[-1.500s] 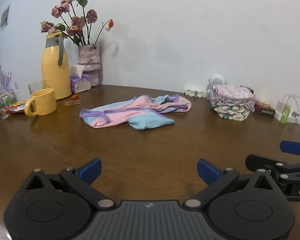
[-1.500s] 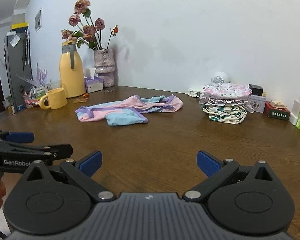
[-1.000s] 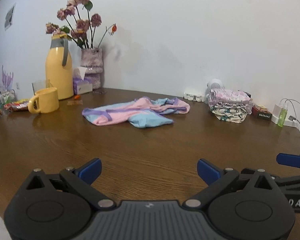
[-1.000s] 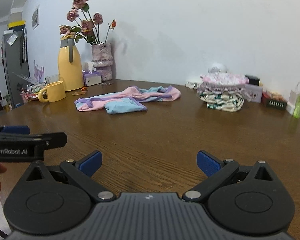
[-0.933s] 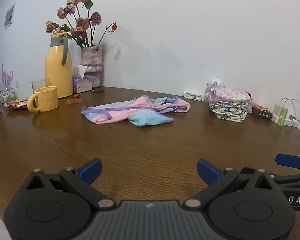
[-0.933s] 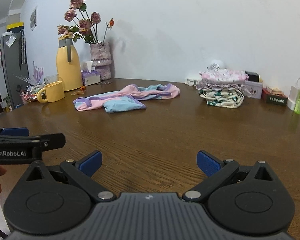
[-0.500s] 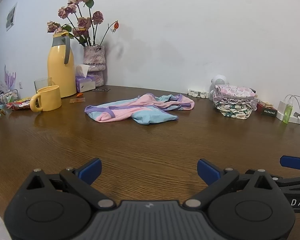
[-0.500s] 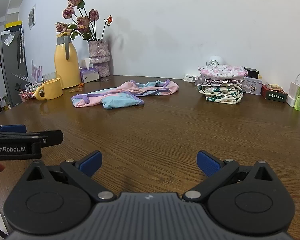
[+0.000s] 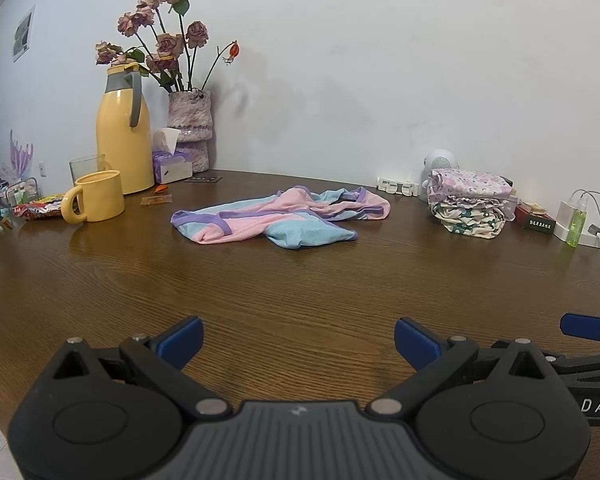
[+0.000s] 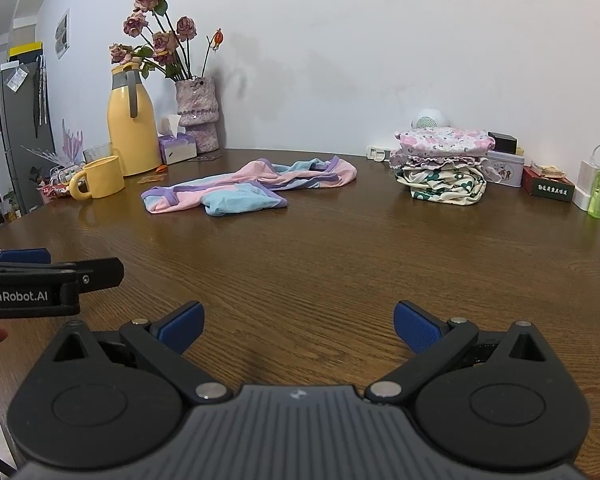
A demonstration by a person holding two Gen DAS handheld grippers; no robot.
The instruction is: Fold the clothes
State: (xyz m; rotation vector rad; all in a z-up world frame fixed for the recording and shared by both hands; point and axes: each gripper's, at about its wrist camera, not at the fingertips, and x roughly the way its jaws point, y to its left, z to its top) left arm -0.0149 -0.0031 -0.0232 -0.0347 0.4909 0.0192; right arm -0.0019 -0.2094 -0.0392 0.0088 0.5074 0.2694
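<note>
A crumpled pink, light blue and purple garment [image 9: 280, 222] lies unfolded on the brown wooden table [image 9: 300, 292], toward the far middle; it also shows in the right wrist view [image 10: 244, 190]. A stack of folded clothes [image 9: 468, 208] sits at the far right, also in the right wrist view [image 10: 444, 168]. My left gripper [image 9: 298, 342] is open and empty, low over the near table, well short of the garment. My right gripper [image 10: 298, 326] is open and empty beside it, on the right. Each gripper shows at the edge of the other's view.
A yellow thermos [image 9: 120, 132], yellow mug [image 9: 94, 196], vase of dried roses [image 9: 190, 136], tissue box [image 9: 172, 166] and snack packets stand at the far left. A power strip [image 9: 396, 189], tins, a charger and green bottle [image 9: 576, 220] line the far right wall.
Both grippers have drifted slightly lower and nearer the table, still open. The garment and stack have not moved.
</note>
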